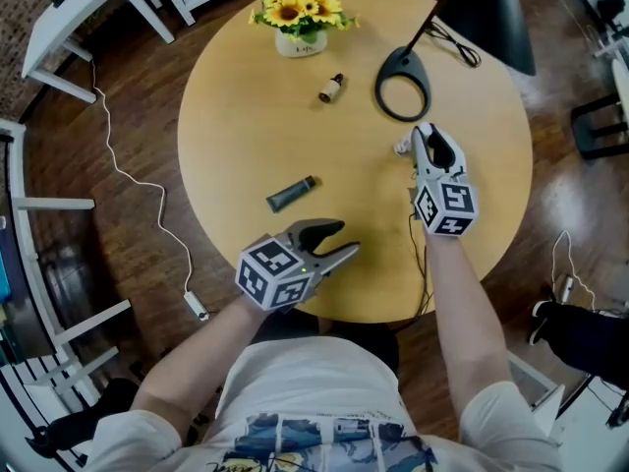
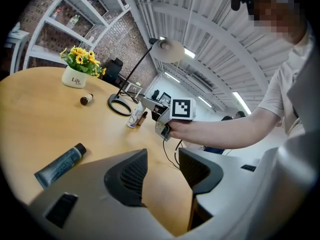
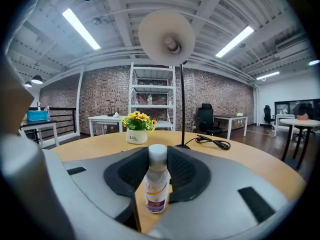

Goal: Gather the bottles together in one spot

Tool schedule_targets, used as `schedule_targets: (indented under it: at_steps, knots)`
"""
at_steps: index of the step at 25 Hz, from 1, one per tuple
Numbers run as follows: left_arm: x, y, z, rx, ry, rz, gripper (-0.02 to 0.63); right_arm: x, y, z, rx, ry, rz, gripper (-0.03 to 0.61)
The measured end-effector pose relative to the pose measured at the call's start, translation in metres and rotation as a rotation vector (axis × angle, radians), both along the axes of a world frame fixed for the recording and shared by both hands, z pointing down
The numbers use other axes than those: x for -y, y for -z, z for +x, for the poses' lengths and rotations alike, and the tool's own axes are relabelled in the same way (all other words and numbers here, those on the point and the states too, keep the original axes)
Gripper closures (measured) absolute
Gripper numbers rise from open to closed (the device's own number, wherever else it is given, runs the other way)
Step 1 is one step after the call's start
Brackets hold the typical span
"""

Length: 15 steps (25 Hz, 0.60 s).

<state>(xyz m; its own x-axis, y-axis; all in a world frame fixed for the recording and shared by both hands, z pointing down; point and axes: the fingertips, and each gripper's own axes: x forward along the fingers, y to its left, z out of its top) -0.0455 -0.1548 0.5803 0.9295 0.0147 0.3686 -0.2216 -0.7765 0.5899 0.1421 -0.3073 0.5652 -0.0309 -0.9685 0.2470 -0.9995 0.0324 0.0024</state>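
white bottle (image 1: pixel 401 147) mostly behind right gripper (image 1: pixel 425 134), lamp shade (image 1: pixel 488 10) cropped at top, tube (image 1: pixel 292 194) print seemingly illegible

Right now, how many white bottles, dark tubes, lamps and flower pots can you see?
White bottle: 1
Dark tube: 1
Lamp: 1
Flower pot: 1
Total: 4

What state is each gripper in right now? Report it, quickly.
Left gripper: open, nothing between its jaws.
Right gripper: closed on a small white-capped bottle, held upright.
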Motion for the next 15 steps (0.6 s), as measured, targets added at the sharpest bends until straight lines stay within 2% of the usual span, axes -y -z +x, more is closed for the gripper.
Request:
schedule_targets:
  at_steps: [8,15]
  knots:
    - [-0.009,-0.005,0.001,0.008,-0.019,-0.015,0.419,0.003,0.007,-0.002,-0.073,0.016,0.034,0.459]
    - [-0.016,-0.008,0.003,0.013,-0.032,-0.021,0.419,-0.001,-0.001,0.009,-0.011,-0.019,0.053,0.456]
